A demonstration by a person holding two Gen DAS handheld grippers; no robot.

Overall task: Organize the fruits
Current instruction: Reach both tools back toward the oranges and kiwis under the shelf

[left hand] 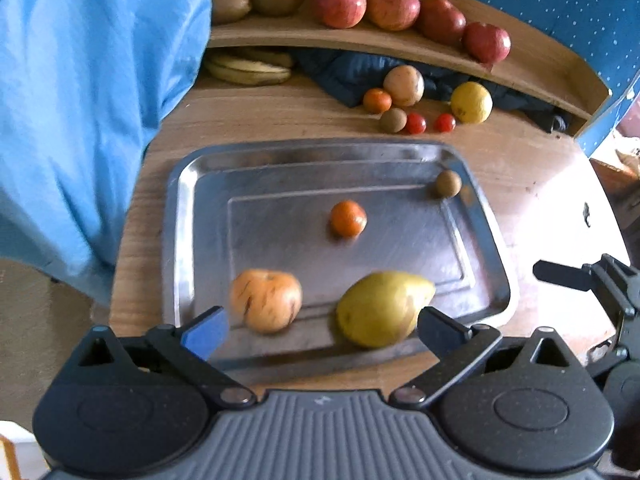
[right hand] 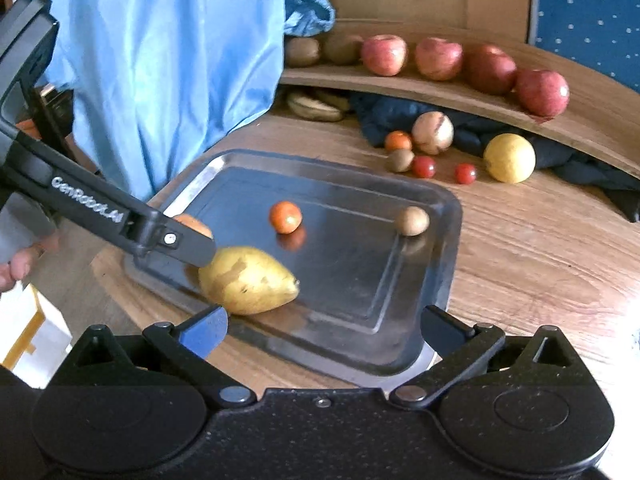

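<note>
Hovering at the tray's [left hand: 180, 216] near edge, your left gripper [left hand: 322, 330] gapes around nothing. Your right gripper [right hand: 324, 328] is spread wide too, the pear [right hand: 248, 280] lying just beyond it.

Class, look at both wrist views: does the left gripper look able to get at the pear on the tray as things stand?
Probably yes. The left gripper is open, and the pear lies right in front of it on the tray, beside the right fingertip. Nothing covers the pear; the pale apple sits apart to its left.

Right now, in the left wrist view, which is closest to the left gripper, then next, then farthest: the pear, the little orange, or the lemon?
From the left gripper:
1. Pear, right by its right jaw.
2. Little orange, mid-tray.
3. Lemon, on the table beyond the tray.
</note>
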